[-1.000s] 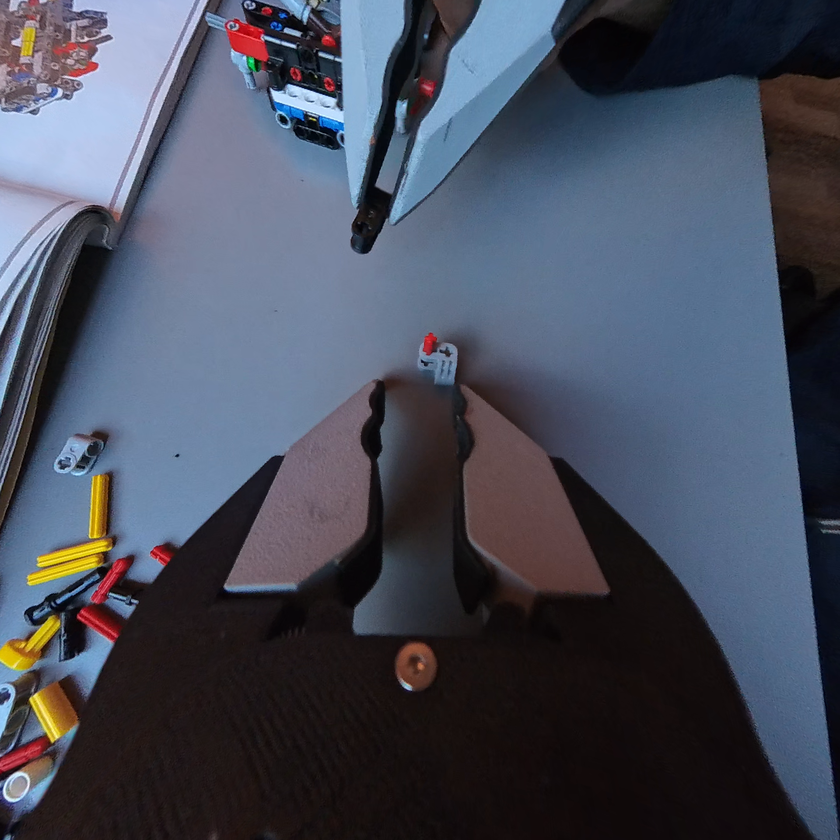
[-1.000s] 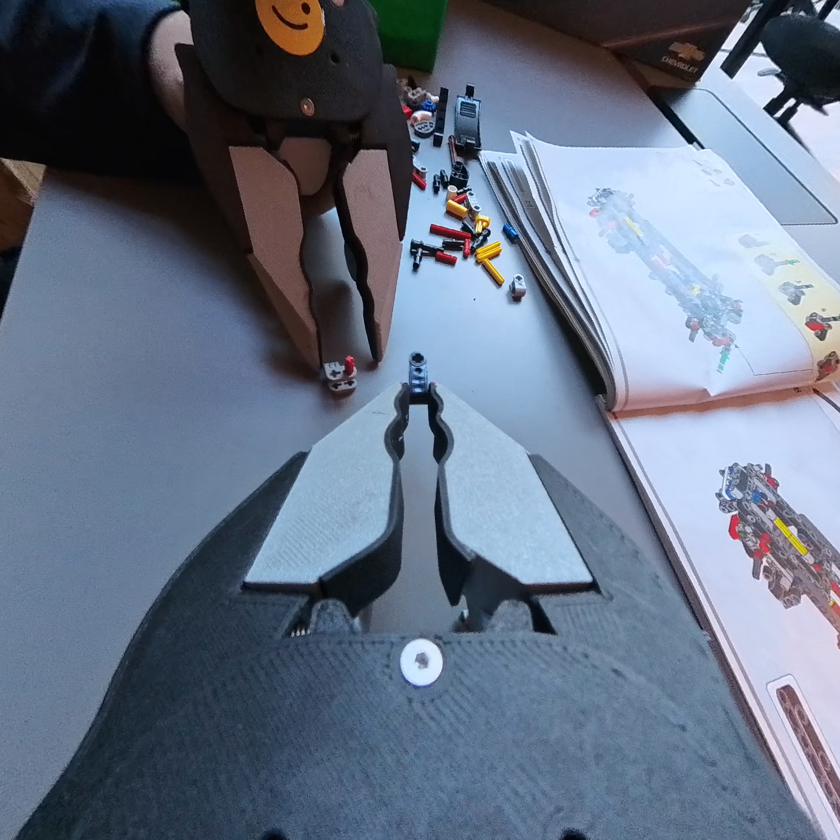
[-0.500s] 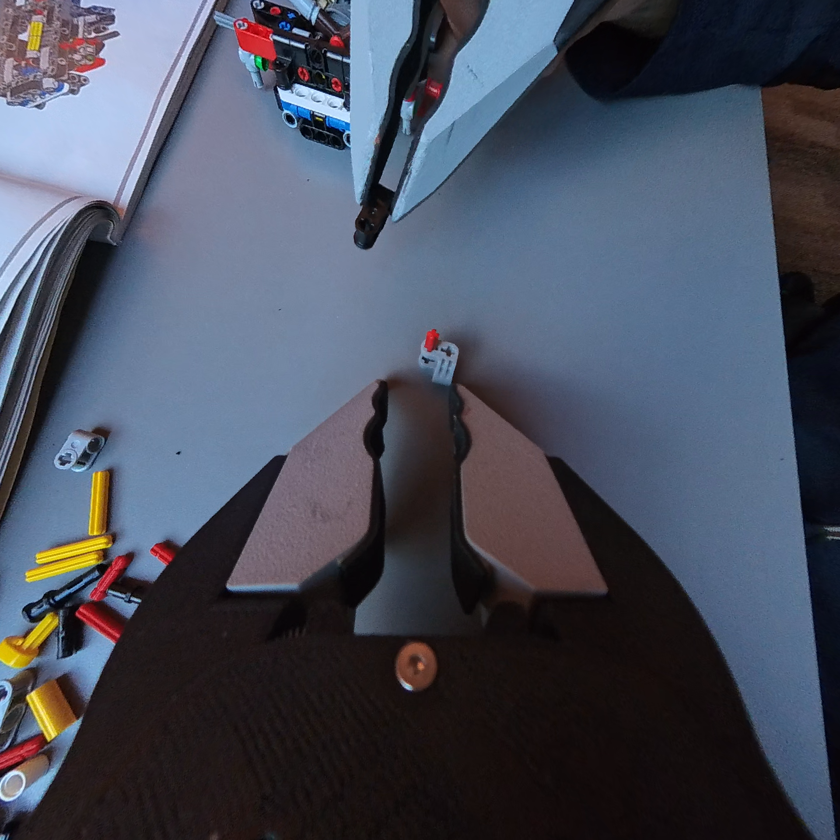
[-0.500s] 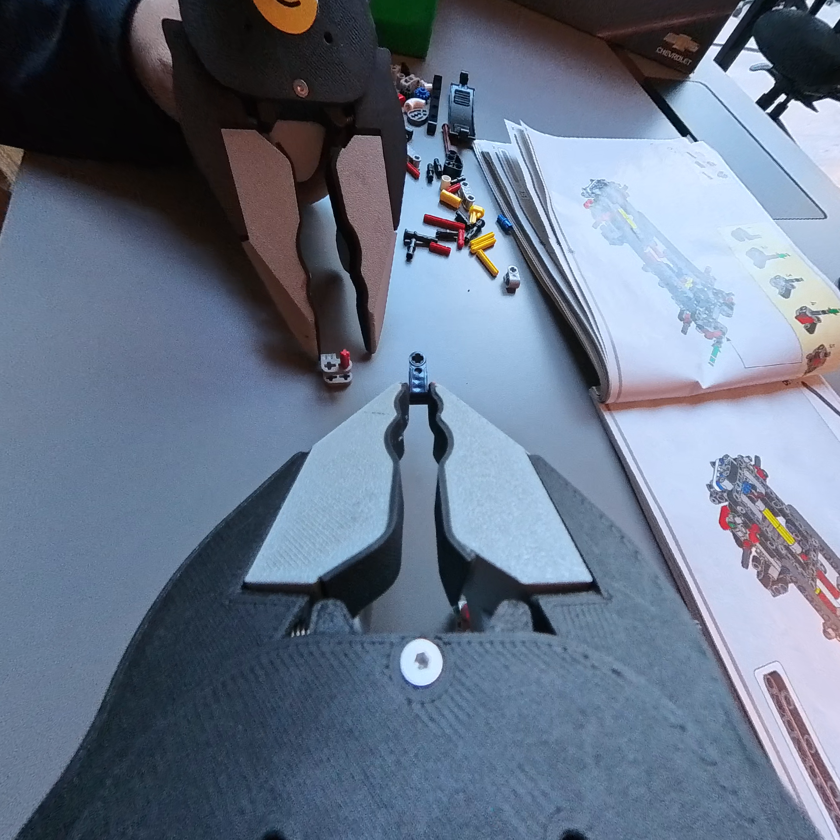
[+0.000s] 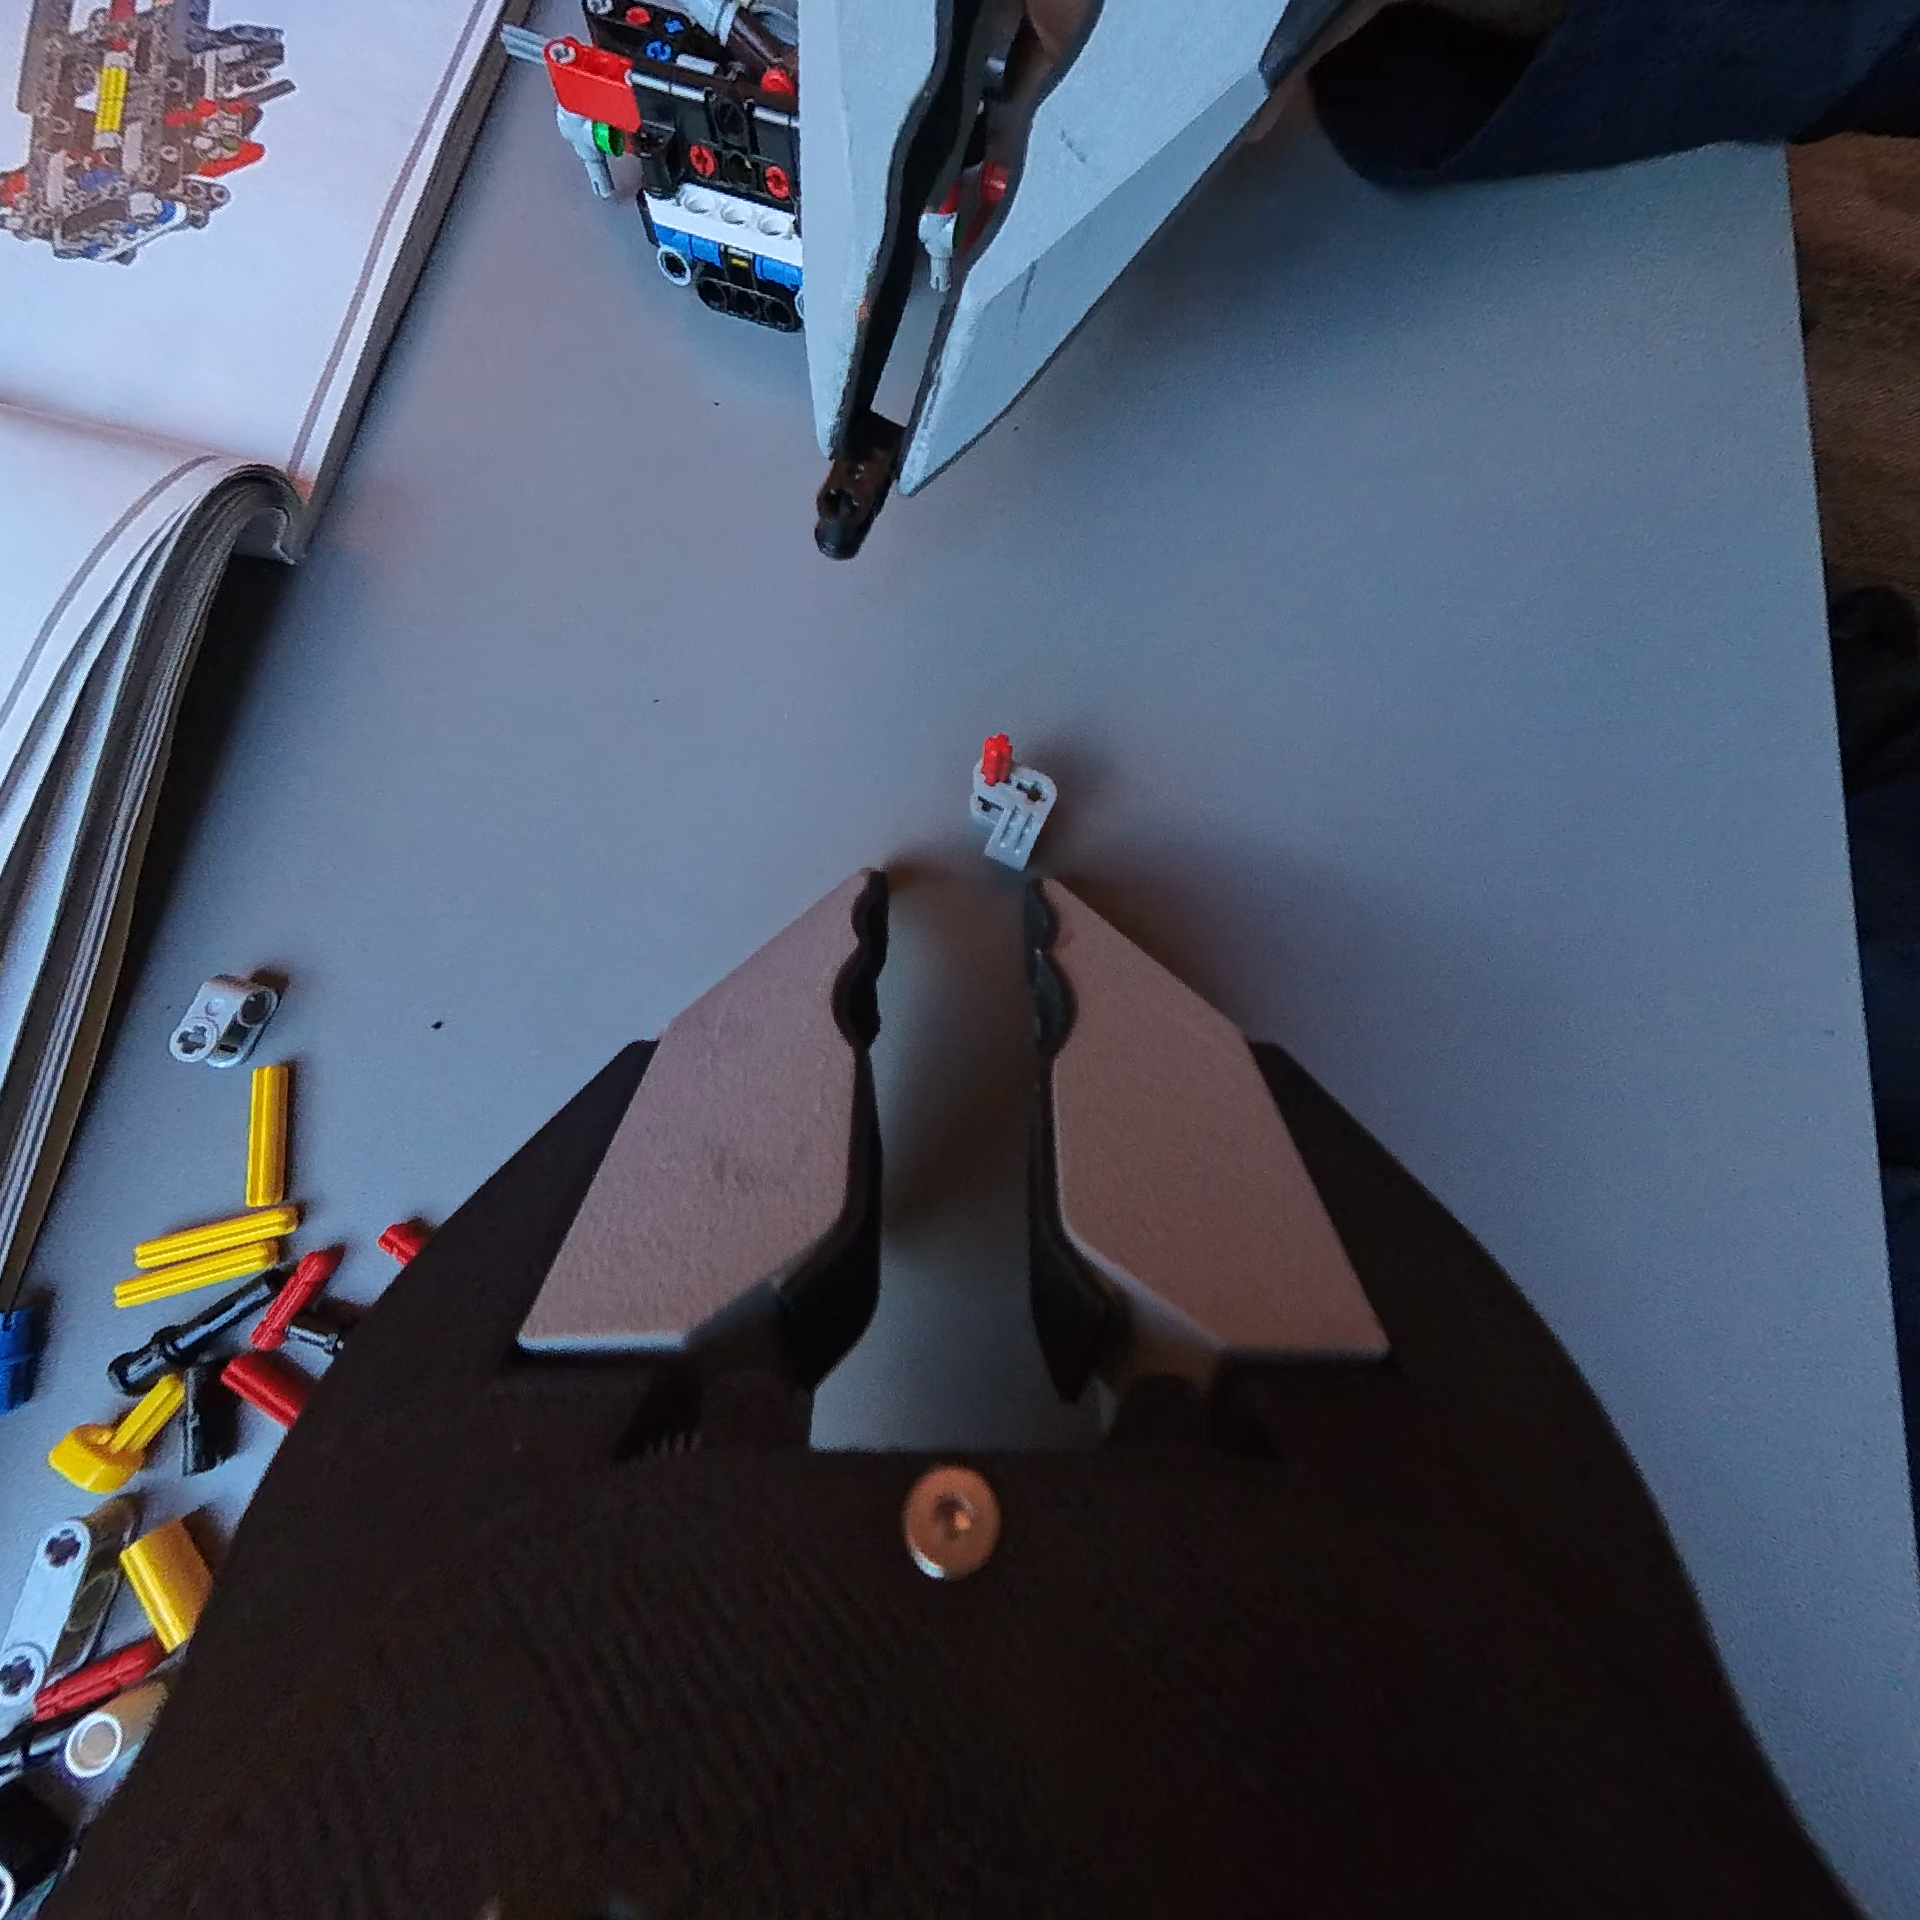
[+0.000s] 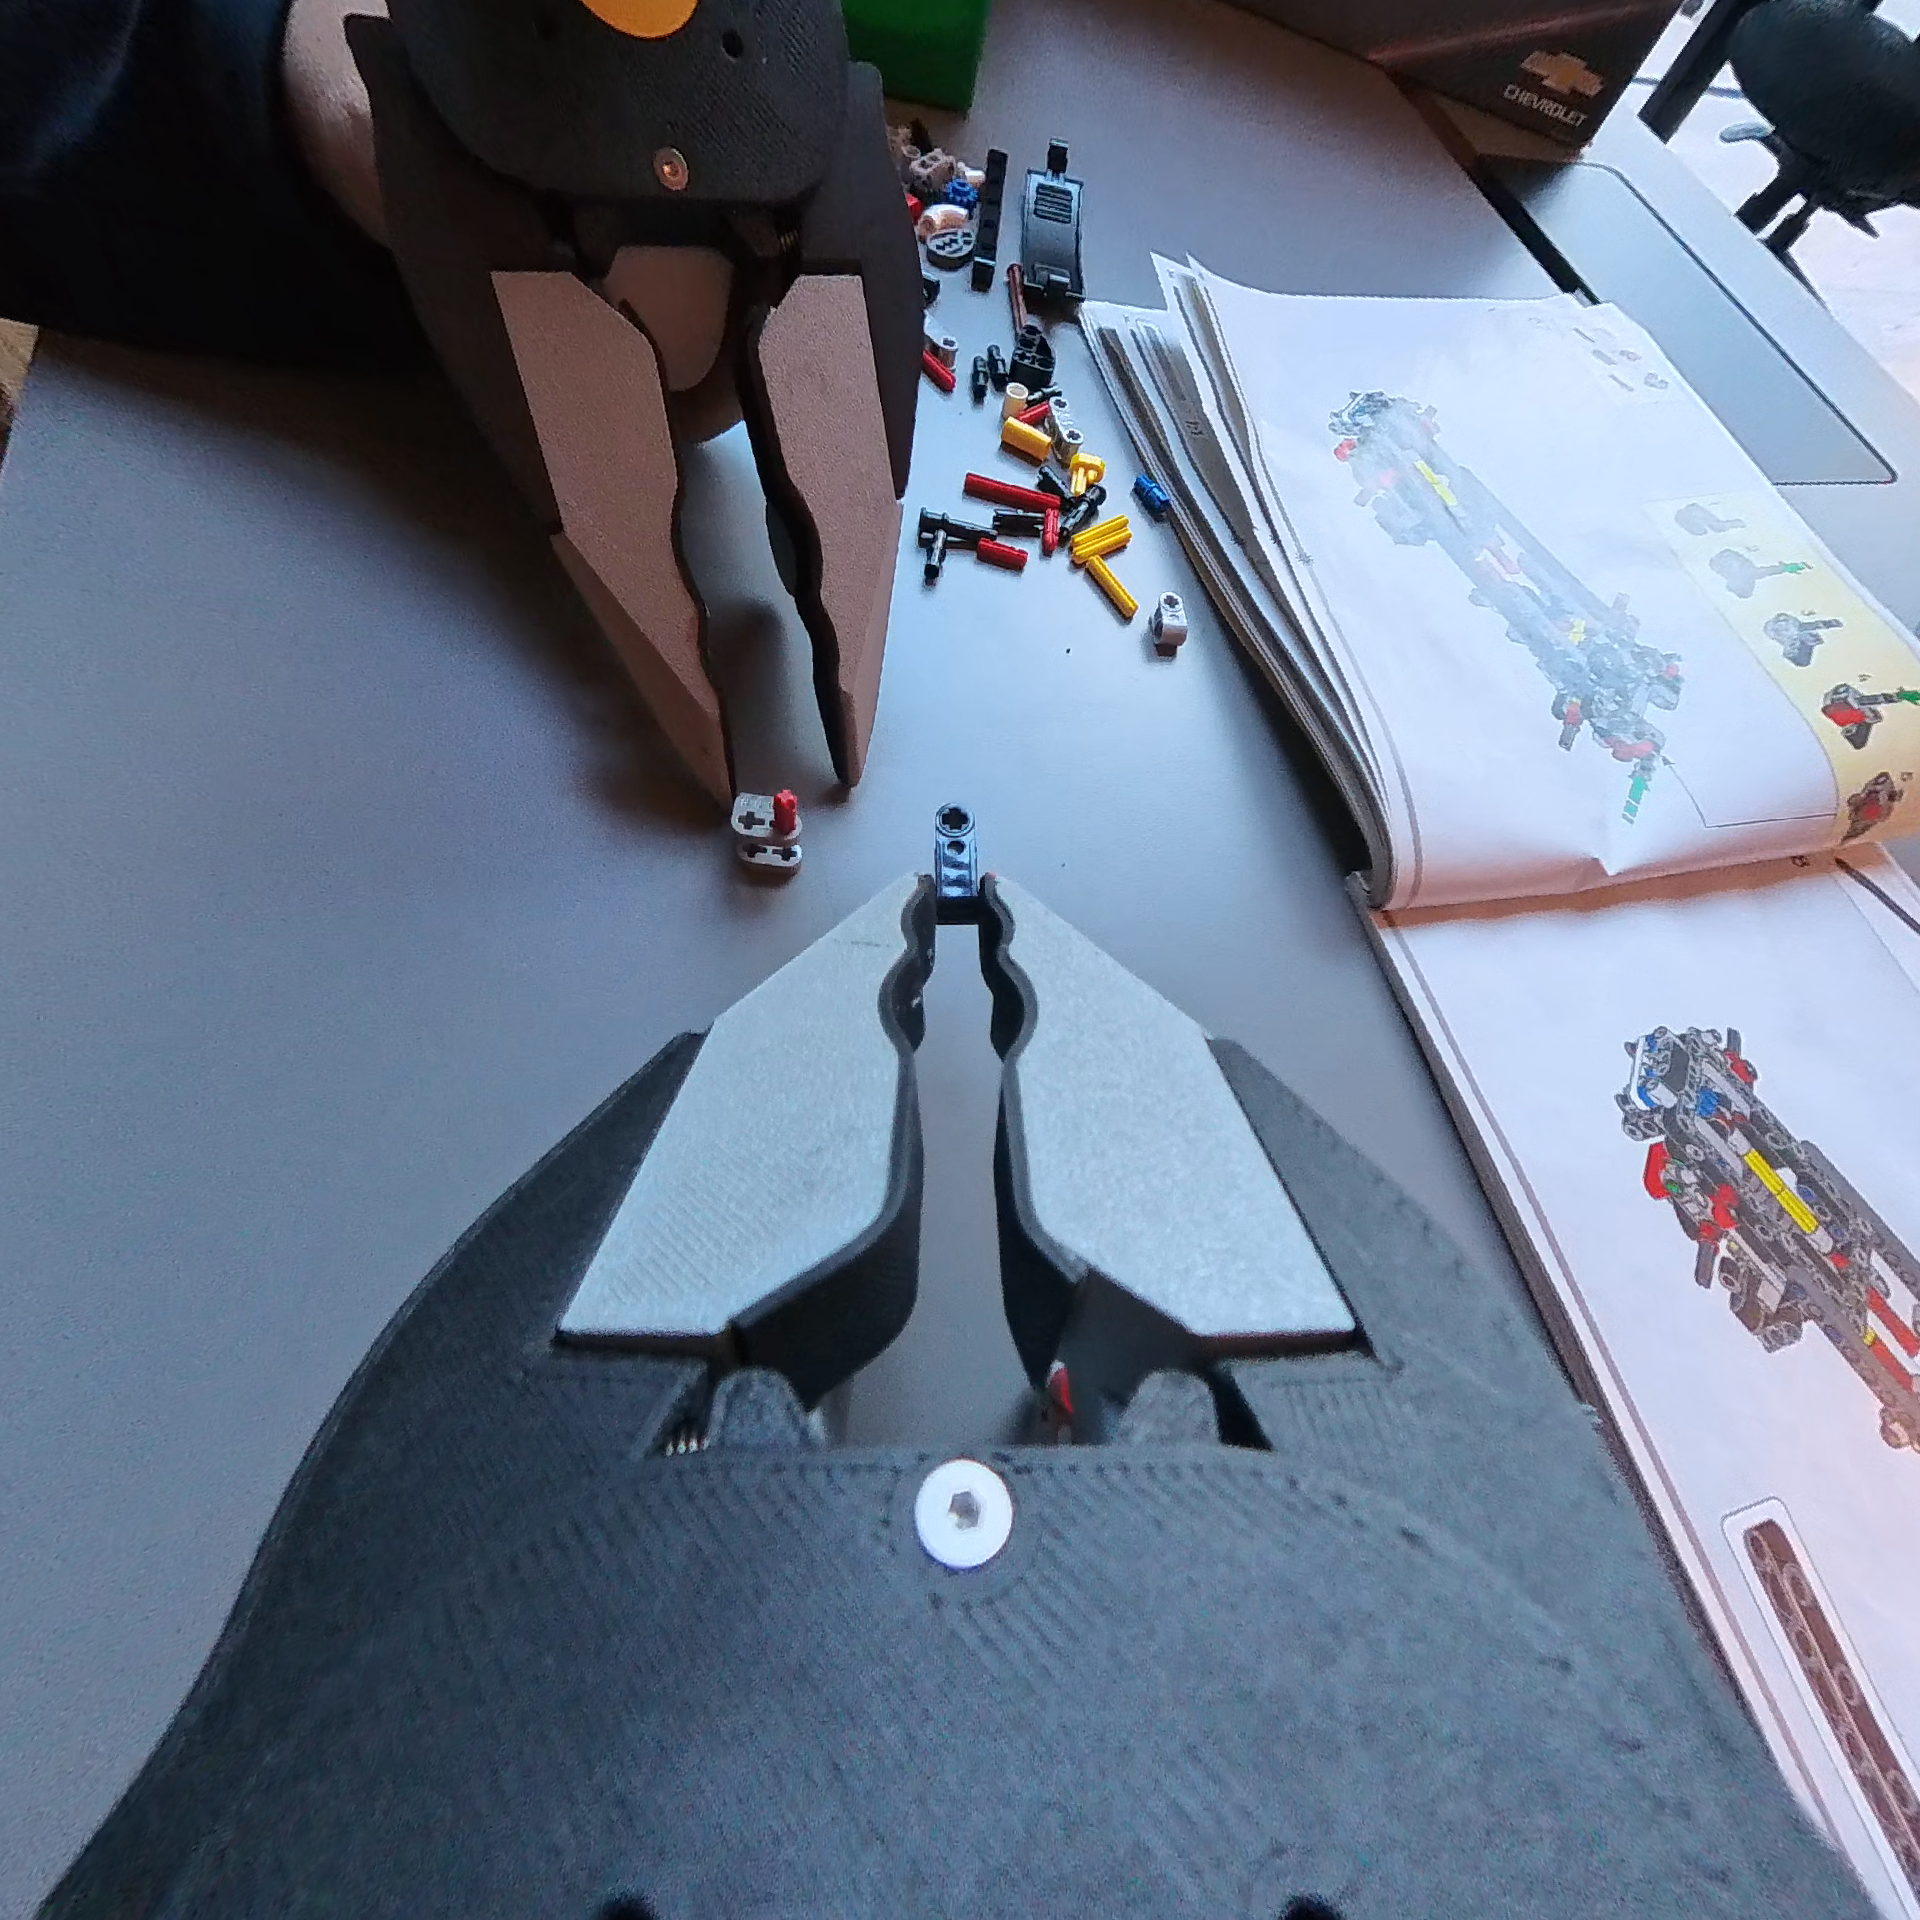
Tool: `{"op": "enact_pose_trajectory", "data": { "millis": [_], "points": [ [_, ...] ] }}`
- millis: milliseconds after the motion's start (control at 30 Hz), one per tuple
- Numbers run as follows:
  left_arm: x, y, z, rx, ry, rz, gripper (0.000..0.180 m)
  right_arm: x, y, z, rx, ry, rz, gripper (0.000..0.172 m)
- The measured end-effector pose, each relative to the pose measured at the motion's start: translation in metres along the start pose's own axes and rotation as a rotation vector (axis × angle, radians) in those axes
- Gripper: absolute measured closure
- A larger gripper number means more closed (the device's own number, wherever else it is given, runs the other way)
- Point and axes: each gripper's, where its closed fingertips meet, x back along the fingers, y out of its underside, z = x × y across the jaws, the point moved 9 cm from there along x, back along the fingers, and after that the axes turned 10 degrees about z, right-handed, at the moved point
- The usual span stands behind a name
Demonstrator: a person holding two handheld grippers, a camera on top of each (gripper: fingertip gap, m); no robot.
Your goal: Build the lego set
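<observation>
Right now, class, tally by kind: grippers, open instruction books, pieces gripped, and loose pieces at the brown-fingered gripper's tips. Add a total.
Grippers: 2, left gripper and right gripper
Open instruction book: 1
Gripped pieces: 1, black connector
Loose pieces at tips: 1, grey connector with red pin
Total: 5

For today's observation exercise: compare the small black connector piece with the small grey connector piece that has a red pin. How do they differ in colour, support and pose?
The black connector is dark and plain; the grey connector is pale and carries a red pin. The black one is clamped between the right gripper's fingertips, jutting forward; the grey one rests on the table, just beyond the left gripper's parted fingertips, ungrasped. Both are small toy-building parts with holes.
</observation>
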Motion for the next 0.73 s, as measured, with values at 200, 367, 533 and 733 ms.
{"op": "enact_pose_trajectory", "data": {
  "millis": [200,367,533,733],
  "points": [
    [0.0,0.0,0.001,-0.019,-0.01,-0.009,0.158,-0.004,0.003,-0.004,-0.04,-0.074,-0.031,0.167],
    [0.0,-0.001,0.003,-0.05,-0.025,-0.017,0.16,-0.008,0.008,-0.008,-0.061,-0.114,-0.076,0.167],
    [-0.002,-0.004,0.007,-0.071,-0.005,0.006,0.16,-0.012,0.011,-0.011,-0.09,-0.15,-0.113,0.167],
    [-0.004,-0.005,0.009,-0.067,0.017,0.014,0.167,-0.014,0.01,-0.014,-0.099,-0.161,-0.127,0.167]
  ]
}}
